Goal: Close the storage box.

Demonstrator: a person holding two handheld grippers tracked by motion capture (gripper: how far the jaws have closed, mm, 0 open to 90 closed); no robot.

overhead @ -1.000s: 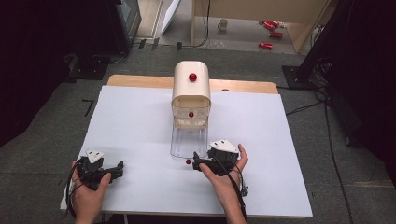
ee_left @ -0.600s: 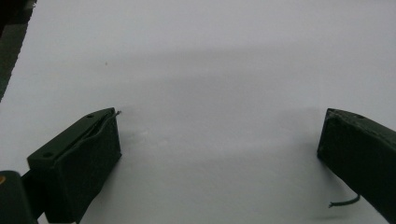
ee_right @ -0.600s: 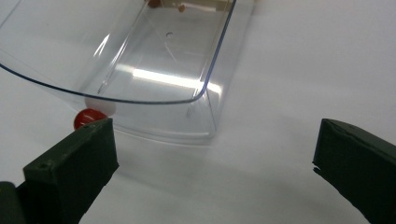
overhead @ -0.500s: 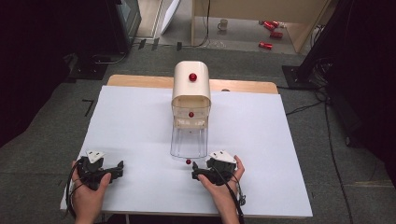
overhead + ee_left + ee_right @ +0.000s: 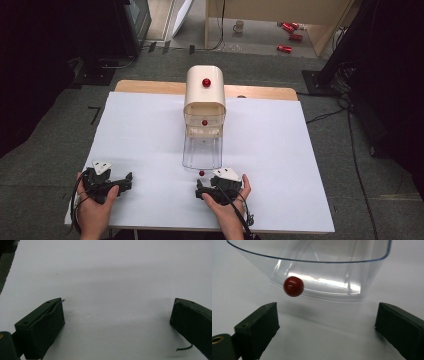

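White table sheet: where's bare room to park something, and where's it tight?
Bare: the white table sheet left of the cream drawer cabinet, and right of it. Tight: the centre front, where the pulled-out clear plastic drawer, its red knob and the right gripper crowd together.

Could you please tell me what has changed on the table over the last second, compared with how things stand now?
The right hand-held gripper drew back from the clear drawer toward the person, jaws open, leaving the drawer pulled out with its red knob free. The left hand-held gripper stayed put near the table's near left edge, open. The cream cabinet did not move.
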